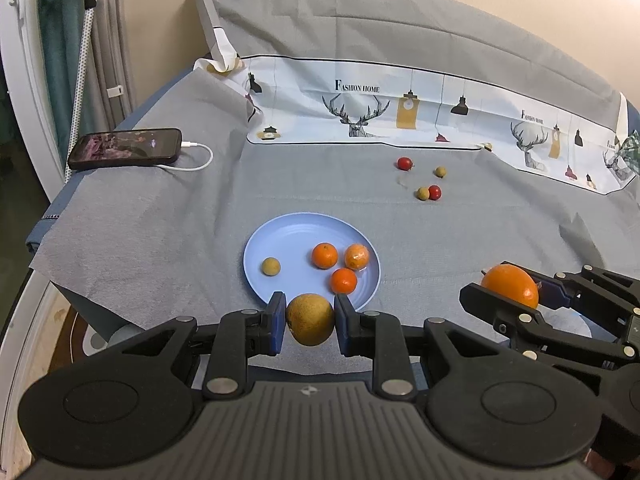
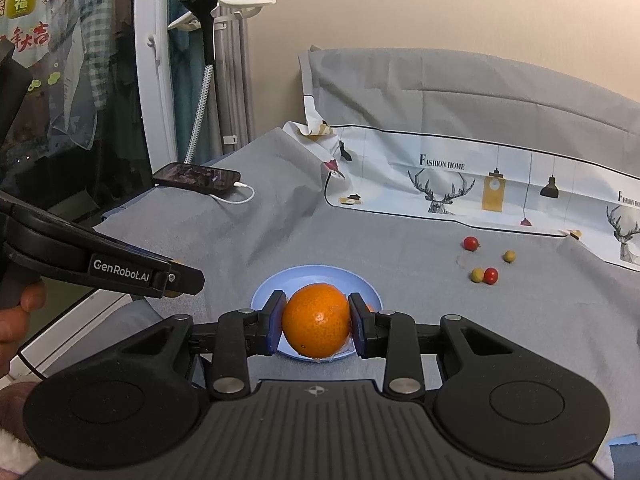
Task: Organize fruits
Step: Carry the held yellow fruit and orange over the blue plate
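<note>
With the left tongs (image 1: 310,322) gripping a brown fruit (image 1: 310,319) and the right tongs (image 2: 316,326) an orange (image 2: 316,322), I'd lower each gently onto the blue plate (image 1: 280,232) before releasing.

Soft, even indoor light is falling across both views, neither dim nor harsh, and it is giving the beige wall (image 1: 400,4) a warm tint. Shadows are staying faint: only thin dark patches are lying under the small fruits and along the near rim of the blue plate (image 1: 256,248). A small highlight is glinting on the orange (image 2: 316,322), and the phone screen (image 1: 124,148) is catching dull reflections. The fisheye lenses are bending straight lines strongly toward the edges, curving the window frame (image 2: 154,80), and the corners are fading into dark vignetting. Everything central is appearing sharp; the dark window glass (image 2: 60,80) is showing murky reflections.
</note>
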The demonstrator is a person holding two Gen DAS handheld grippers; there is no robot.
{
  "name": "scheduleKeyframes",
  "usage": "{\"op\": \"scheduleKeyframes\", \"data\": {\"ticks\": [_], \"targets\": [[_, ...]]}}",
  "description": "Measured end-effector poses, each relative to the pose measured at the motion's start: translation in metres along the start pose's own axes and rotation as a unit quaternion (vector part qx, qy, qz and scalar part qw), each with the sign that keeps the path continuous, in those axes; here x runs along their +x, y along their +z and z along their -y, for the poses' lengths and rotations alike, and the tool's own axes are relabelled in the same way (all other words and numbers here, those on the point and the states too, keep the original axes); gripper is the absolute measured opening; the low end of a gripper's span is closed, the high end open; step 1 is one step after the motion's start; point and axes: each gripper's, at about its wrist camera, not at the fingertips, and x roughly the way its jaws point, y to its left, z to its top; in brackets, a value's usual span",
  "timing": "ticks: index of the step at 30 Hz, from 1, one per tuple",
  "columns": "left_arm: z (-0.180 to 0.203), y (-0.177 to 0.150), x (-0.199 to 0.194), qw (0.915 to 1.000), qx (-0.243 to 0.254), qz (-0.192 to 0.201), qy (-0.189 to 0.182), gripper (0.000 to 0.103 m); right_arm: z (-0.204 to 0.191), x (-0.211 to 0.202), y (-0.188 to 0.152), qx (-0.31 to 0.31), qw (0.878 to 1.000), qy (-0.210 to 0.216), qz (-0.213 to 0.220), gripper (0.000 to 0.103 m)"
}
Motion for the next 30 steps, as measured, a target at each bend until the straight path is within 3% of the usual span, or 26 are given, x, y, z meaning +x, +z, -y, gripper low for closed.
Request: {"op": "scheduleKeyframes", "data": {"ticks": [30], "targets": [[-0.008, 0.008, 0.039, 0.9993, -0.012, -0.037, 0.003, 0.028, 0.005, 0.035, -0.003, 0.011, 0.999, 0.002, -0.050, 0.035]]}}
